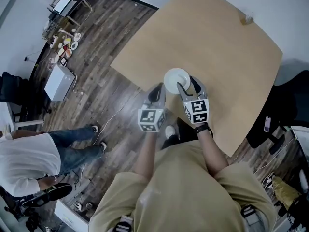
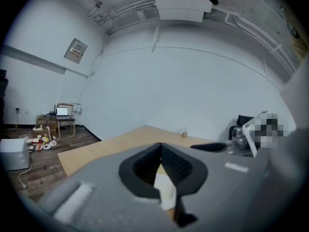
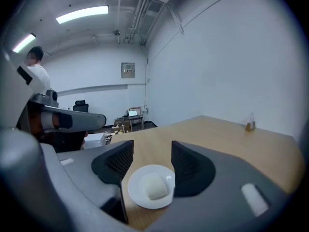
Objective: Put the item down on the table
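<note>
A small white plate (image 1: 175,79) lies on the wooden table (image 1: 227,57) near its front edge, with a pale rounded lump (image 3: 154,185) on it. My right gripper (image 1: 187,84) is open. In the right gripper view its jaws stand either side of the plate (image 3: 137,190), the right one close to the rim. My left gripper (image 1: 159,88) is just left of the plate, its jaws shut tip to tip with nothing between them. In the left gripper view a bit of the white plate (image 2: 166,187) shows below the closed tips (image 2: 161,145).
A small bottle (image 1: 248,18) stands at the table's far corner. A person in a white shirt and jeans (image 1: 29,163) stands on the floor to the left. A white box (image 1: 59,81) and several dishes (image 1: 65,45) are on the floor. Black chairs (image 1: 289,100) are at the right.
</note>
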Tool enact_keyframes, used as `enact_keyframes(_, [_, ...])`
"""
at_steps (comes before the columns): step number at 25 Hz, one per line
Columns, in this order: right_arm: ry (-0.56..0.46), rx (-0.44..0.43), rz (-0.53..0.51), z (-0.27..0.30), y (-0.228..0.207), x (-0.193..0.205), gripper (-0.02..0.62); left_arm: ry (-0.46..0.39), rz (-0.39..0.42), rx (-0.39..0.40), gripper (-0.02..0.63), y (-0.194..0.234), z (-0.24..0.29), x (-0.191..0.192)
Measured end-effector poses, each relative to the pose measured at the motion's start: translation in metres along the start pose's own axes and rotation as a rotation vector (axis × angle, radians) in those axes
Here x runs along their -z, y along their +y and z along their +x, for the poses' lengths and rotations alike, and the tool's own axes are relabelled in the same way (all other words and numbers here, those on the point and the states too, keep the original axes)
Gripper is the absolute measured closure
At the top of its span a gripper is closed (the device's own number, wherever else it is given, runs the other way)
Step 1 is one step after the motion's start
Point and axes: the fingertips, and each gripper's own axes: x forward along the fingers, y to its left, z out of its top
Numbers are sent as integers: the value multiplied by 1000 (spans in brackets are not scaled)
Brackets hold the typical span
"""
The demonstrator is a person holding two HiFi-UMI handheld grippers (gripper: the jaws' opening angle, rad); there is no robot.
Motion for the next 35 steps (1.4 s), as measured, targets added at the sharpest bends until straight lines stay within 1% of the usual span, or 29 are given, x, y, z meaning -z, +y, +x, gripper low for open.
enact_keyframes(6, [-140,15,-26,-60,6,-53,423,-78,47,40,604,-32,-20,-37])
enact_keyframes(11, [-252,30,-44,-109,12,-87,473,-132,81,78,603,-62,-37,-59])
enact_keyframes(15, [-305,38,-51,-140,25,-99,511,-168,102,101,603,-81,-56,-70])
enact_keyframes(20, [-353,58,-48,-166,34,-105,591,-196,123,122,603,-101,-74,-74])
enact_keyframes(25, [-371,61,-38,-180,42,-108,591,-210,141,131,604,-112,-91,-78])
enact_keyframes(35, [-357,82,-55,-190,48,-100,591,-235,143,123,603,-112,-108,-80])
